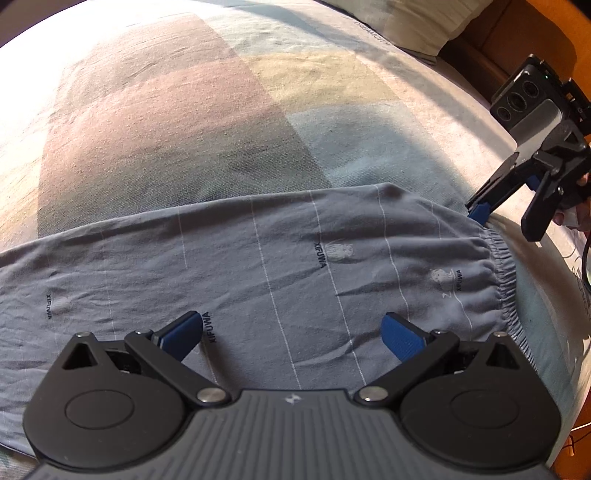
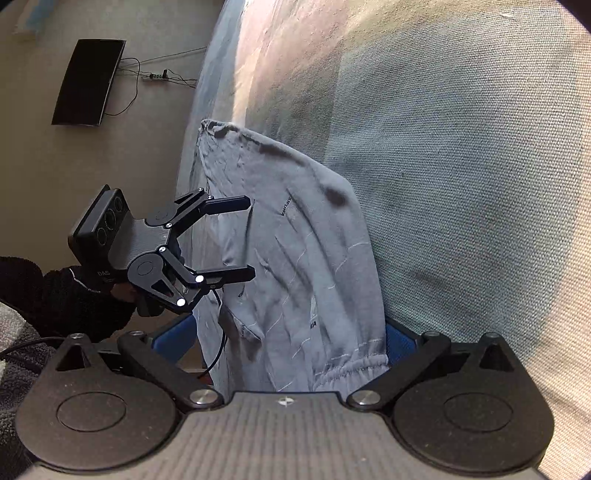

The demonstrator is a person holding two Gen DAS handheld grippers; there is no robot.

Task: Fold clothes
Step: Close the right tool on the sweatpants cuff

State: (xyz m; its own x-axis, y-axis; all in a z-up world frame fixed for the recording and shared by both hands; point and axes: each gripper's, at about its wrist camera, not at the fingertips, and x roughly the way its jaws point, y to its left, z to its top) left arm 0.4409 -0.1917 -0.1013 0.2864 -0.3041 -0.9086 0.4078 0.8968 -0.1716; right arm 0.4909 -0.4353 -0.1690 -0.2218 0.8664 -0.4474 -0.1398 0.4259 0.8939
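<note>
Jaws spread wide on both: left gripper (image 1: 291, 332) over grey trousers (image 1: 258, 266), right gripper (image 2: 290, 345) straddling waistband (image 2: 351, 363).

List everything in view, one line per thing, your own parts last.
Trousers: one, grey with thin white lines, lying flat on the bed, elastic waistband at the right.
Bedsheet: one, pink, yellow, blue and grey blocks, under the trousers.
Pillow: one, pale, at the bed's far end.
Dark panel: one, black, on the floor beside the bed.
Power strip: one, white, on the floor with cables.
Left gripper: black with blue pads, open over the trousers.
Right gripper: black with blue pads, open around the waistband.
Sleeve: dark, behind the left gripper.
</note>
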